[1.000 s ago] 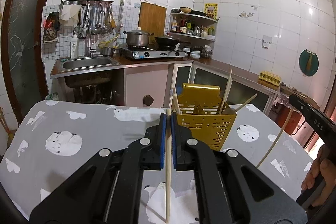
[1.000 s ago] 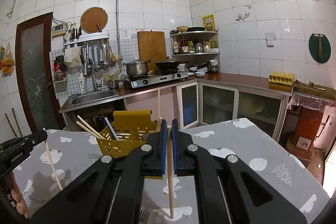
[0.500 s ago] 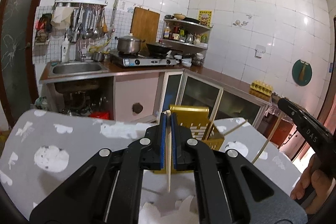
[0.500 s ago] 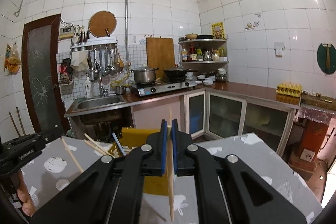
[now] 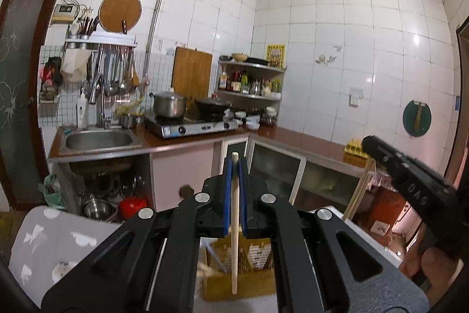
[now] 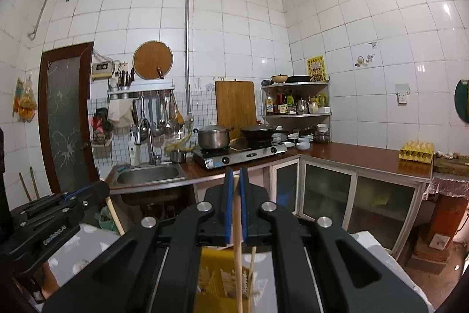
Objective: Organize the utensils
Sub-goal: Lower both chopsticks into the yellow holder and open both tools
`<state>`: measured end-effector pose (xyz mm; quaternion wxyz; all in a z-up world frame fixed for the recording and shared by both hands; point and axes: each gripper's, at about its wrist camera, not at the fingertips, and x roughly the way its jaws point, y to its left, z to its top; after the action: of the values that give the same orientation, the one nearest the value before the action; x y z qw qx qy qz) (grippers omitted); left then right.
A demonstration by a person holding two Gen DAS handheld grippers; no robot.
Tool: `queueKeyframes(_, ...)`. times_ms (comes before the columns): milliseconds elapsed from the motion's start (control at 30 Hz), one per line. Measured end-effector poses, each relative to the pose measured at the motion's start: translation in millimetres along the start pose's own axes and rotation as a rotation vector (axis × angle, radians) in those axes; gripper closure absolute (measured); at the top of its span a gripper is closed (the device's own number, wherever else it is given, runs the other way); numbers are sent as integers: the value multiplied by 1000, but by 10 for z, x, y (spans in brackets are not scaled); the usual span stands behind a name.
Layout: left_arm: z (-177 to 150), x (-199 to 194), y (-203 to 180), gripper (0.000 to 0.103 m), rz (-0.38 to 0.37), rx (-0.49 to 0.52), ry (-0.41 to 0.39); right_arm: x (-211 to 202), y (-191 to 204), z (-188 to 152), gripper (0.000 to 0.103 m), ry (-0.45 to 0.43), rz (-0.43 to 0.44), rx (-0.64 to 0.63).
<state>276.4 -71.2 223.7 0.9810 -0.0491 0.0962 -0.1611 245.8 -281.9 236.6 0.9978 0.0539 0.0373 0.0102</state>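
My left gripper (image 5: 235,166) is shut on a pale wooden chopstick (image 5: 234,239) that hangs down over the yellow slotted utensil holder (image 5: 255,257). The right gripper (image 6: 235,175) is likewise shut on a second chopstick (image 6: 237,260), its lower end over the same yellow holder (image 6: 217,277), where another chopstick (image 6: 251,269) stands. In the left wrist view the right gripper (image 5: 370,143) shows at the right with its chopstick (image 5: 359,189). The left gripper (image 6: 101,189) shows at the left of the right wrist view with its chopstick (image 6: 115,214). Both are raised above the table.
The table has a grey patterned cloth (image 5: 58,239). Behind it run a counter with a sink (image 5: 98,140), a stove with a pot (image 5: 170,104) and a wok, glass-fronted cabinets (image 6: 328,192) and an egg tray (image 6: 416,150). A hand (image 5: 431,263) holds the right gripper.
Both grippers have risen with their chopsticks still clamped. The holder has dropped to the bottom of both views, largely behind the fingers, and the table has sunk out of most of the picture.
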Motion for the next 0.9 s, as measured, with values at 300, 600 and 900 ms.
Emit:
queueKeyframes(300,32,552,79,100,47,38,-8,639,-112,-90,98,10,-15,62)
queueKeyframes(600,-551,1165,408,99,88,18,142,1169,-181,-760,98,128,-46,12)
queueKeyframes(900,-722,920,554,42,116,22,190,1149,-275,-956,66,275,-79,-6)
